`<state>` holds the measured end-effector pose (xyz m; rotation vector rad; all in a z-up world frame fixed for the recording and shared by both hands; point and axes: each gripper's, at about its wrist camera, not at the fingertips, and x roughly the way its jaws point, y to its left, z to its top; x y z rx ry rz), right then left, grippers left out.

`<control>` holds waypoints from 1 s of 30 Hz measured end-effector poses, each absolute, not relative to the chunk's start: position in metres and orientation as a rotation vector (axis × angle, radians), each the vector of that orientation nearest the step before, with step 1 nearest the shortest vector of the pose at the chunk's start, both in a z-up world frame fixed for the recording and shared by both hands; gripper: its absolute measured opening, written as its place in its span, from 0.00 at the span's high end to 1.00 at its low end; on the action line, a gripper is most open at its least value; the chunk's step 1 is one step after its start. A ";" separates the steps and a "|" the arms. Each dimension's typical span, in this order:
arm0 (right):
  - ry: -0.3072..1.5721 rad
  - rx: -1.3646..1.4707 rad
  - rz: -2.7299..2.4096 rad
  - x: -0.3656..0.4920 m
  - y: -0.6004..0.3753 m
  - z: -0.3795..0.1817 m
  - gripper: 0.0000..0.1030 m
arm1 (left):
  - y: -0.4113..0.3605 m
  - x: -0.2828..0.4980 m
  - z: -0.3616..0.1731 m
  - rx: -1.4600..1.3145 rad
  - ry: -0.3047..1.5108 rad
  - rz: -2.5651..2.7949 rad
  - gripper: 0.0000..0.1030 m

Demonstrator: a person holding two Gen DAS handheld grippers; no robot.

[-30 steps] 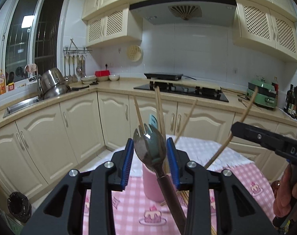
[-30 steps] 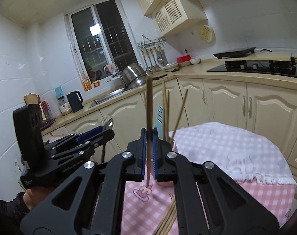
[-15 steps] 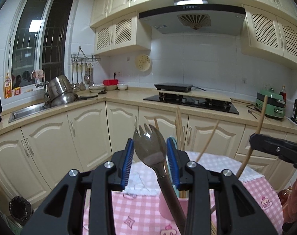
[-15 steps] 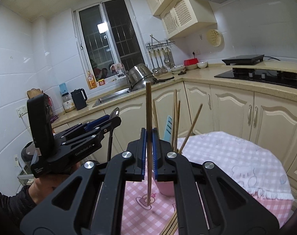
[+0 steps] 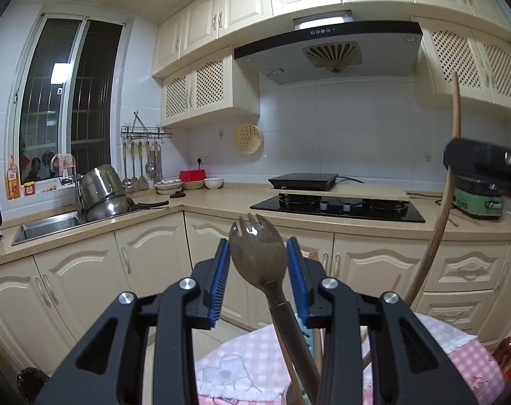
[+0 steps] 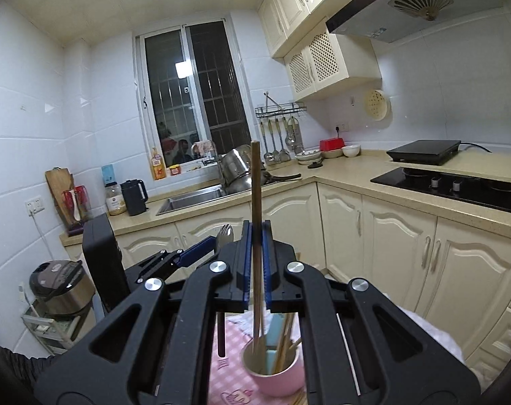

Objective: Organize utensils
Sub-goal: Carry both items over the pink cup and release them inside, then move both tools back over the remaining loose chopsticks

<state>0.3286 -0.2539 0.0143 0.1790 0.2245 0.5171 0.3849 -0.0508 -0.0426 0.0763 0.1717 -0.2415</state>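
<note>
My left gripper (image 5: 258, 249) is shut on a metal spork (image 5: 257, 246), whose tined head stands up between the blue pads and whose handle runs down to the right. From the right wrist view the left gripper (image 6: 204, 246) and spork (image 6: 225, 233) sit just left of my right gripper (image 6: 255, 233), which is shut on an upright wooden chopstick (image 6: 255, 182). The chopstick's lower end lines up with the mouth of a pink cup (image 6: 282, 378). The cup holds several chopsticks and a light blue utensil. The right gripper (image 5: 452, 160) and its chopstick (image 5: 455, 118) show at the left view's right edge.
The cup stands on a table with a pink checked cloth (image 6: 228, 364). Loose chopsticks (image 6: 299, 400) lie near the cup. Cream cabinets, a sink (image 6: 191, 199) and a black hob (image 6: 451, 182) ring the room behind. A rice cooker (image 6: 61, 287) sits low at the left.
Both grippers have risen, each keeping its utensil. The cup has dropped low in both views. The chopstick's lower end has gone from beside the cup to over its mouth.
</note>
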 end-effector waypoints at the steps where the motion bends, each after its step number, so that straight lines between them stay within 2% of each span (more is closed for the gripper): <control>1: 0.238 0.179 0.512 0.334 -0.255 0.010 0.94 | -0.053 0.390 -0.048 0.076 0.176 -0.240 0.68; 9: 0.371 0.143 0.500 0.360 -0.245 -0.033 0.94 | -0.071 0.405 -0.094 0.109 0.207 -0.228 0.68; 11: 0.427 0.125 0.481 0.366 -0.240 -0.045 0.93 | -0.076 0.406 -0.107 0.133 0.207 -0.212 0.66; 12: 0.437 0.124 0.475 0.368 -0.240 -0.047 0.90 | -0.076 0.406 -0.111 0.141 0.210 -0.207 0.61; 13: 0.437 0.127 0.470 0.368 -0.240 -0.049 0.78 | -0.077 0.406 -0.115 0.155 0.223 -0.197 0.49; 14: 0.422 0.141 0.454 0.365 -0.244 -0.049 0.63 | -0.076 0.404 -0.116 0.156 0.224 -0.189 0.45; 15: 0.393 0.163 0.443 0.361 -0.248 -0.048 0.28 | -0.073 0.399 -0.116 0.145 0.211 -0.180 0.36; 16: 0.347 0.187 0.430 0.354 -0.253 -0.046 0.21 | -0.070 0.396 -0.115 0.137 0.201 -0.174 0.29; 19: 0.308 0.203 0.402 0.344 -0.259 -0.043 0.19 | -0.058 0.386 -0.106 0.101 0.191 -0.158 0.17; 22: 0.287 0.235 0.380 0.337 -0.266 -0.041 0.06 | -0.046 0.376 -0.097 0.063 0.214 -0.155 0.09; 30: 0.351 0.294 0.327 0.319 -0.275 -0.053 0.06 | -0.028 0.340 -0.080 0.009 0.315 -0.149 0.05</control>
